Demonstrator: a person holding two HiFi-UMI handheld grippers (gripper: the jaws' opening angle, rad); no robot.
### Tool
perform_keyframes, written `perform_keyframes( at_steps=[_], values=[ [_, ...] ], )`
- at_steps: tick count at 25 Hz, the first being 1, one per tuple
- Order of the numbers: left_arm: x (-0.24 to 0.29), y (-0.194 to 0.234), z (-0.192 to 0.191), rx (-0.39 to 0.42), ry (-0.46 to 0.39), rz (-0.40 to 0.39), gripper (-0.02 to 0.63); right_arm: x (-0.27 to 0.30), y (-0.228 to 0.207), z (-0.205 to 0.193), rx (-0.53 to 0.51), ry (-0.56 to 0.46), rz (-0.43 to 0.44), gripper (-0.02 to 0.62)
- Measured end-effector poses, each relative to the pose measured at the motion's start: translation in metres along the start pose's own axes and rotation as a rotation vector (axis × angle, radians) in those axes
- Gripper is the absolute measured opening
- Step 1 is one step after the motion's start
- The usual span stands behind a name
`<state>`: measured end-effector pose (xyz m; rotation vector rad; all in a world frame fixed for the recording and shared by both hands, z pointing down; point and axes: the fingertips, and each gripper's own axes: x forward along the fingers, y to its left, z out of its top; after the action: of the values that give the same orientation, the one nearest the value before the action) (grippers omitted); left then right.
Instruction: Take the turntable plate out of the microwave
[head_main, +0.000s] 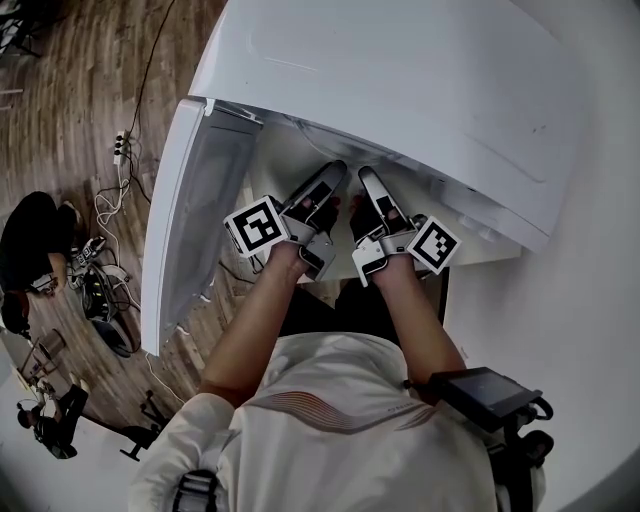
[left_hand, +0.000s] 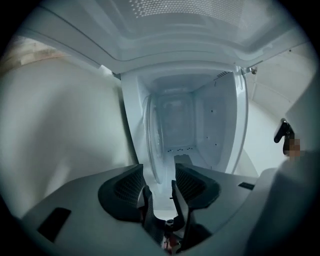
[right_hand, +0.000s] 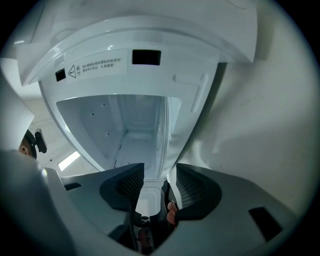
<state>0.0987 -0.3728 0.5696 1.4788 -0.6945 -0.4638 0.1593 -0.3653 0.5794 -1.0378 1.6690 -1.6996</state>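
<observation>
My left gripper (left_hand: 159, 169) has its jaws spread wide, and so does my right gripper (right_hand: 160, 169); no pad presses on anything. Both sit rolled on their sides at the mouth of the microwave (head_main: 400, 90), whose door (head_main: 185, 210) is swung open to the left. The plate (left_hand: 151, 135) is inside, seen edge-on, and as far as I can tell its near rim runs into each jaw gap. I read this as lining up before the grasp. Next I'd close both grippers on the rim together, lift the plate just clear of its seat, and draw it out level so the glass doesn't tip or slip.
</observation>
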Motion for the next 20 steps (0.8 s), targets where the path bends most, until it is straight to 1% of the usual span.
perform_keyframes(
  at_steps=[1, 4, 7, 9, 14, 20],
  values=[
    [0.000, 0.003, -0.001, -0.014, -0.001, 0.005, 0.196, 0.000, -0.002, 0.000, 0.010, -0.006, -0.002, 0.181],
    [0.008, 0.009, 0.001, -0.023, -0.001, 0.015, 0.196, 0.004, -0.010, 0.006, 0.043, -0.021, -0.003, 0.183],
    [0.025, 0.008, 0.009, -0.054, -0.011, 0.002, 0.196, 0.013, -0.012, 0.017, 0.095, -0.037, 0.000, 0.183],
    [0.030, 0.005, 0.005, -0.069, -0.006, -0.002, 0.195, 0.010, -0.010, 0.022, 0.128, -0.055, 0.001, 0.183],
    [0.028, 0.008, 0.001, -0.134, -0.005, 0.003, 0.184, 0.012, -0.010, 0.023, 0.142, -0.062, 0.014, 0.181],
    [0.031, 0.012, 0.006, -0.141, -0.004, 0.007, 0.152, 0.017, -0.014, 0.024, 0.161, -0.063, -0.013, 0.181]
  ],
)
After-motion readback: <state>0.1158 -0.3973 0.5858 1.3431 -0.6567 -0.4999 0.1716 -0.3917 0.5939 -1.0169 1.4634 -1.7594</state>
